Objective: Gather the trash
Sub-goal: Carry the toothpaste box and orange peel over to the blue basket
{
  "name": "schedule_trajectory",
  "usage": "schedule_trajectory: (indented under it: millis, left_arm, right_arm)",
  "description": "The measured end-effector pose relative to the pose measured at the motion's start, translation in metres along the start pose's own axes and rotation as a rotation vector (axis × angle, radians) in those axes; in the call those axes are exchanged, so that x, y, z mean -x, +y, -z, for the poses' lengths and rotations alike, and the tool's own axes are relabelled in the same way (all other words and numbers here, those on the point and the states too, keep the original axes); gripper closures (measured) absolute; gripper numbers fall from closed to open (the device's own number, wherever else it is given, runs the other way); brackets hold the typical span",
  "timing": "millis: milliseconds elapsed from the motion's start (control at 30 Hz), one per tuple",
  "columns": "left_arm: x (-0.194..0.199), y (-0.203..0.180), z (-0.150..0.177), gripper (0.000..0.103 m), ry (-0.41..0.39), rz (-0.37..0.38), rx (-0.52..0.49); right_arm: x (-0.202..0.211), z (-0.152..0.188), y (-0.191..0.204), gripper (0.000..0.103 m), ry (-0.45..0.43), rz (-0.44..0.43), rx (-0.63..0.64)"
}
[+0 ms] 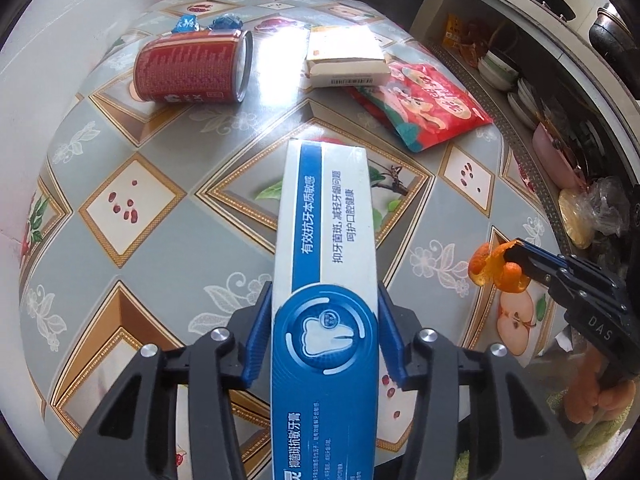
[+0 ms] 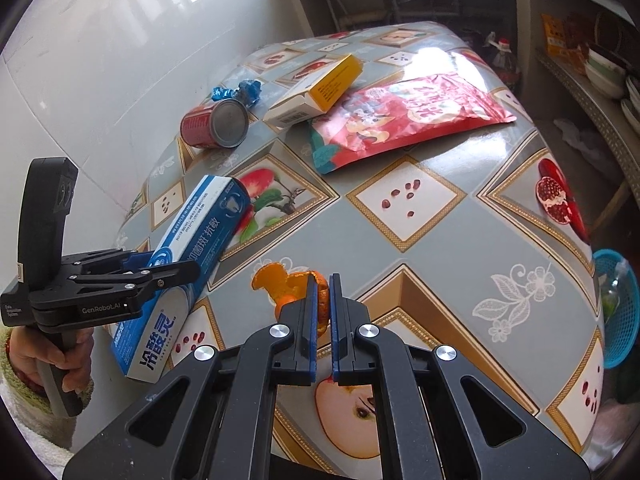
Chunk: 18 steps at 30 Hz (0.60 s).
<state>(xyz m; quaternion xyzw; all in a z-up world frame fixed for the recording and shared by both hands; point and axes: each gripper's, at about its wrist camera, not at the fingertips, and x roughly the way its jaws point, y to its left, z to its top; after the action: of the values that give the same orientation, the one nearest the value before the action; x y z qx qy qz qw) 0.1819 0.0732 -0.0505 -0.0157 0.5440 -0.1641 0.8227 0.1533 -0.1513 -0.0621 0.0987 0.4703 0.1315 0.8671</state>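
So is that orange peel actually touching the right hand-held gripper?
Touching. The right wrist view shows the orange peel pinched between the right hand-held gripper fingers.

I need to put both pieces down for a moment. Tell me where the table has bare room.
Bare patches: the near and right side of the patterned tablecloth, in front of the red snack bag; also between the lying red can and the held blue-white toothpaste box. The far end is crowded: can, blue foil wrappers, white-yellow carton, bag.

Left gripper [image 1: 324, 320], right gripper [image 2: 323, 304]: jaws clamped.
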Motion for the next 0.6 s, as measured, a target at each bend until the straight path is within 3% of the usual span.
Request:
schedule_trajectory:
  millis: [433,600]
  left_arm:
    - [0.063,-0.018,0.006,0.057,-0.239,0.098,-0.043]
    - [0.056,-0.016,0.005,0.056,-0.211,0.128,-0.007]
  right_arm:
    - [0.02,0.006,-0.01,0.099,-0.037,-0.007,-0.048]
    - [0.02,0.007,-0.008,0.099,-0.035,-0.01,-0.048]
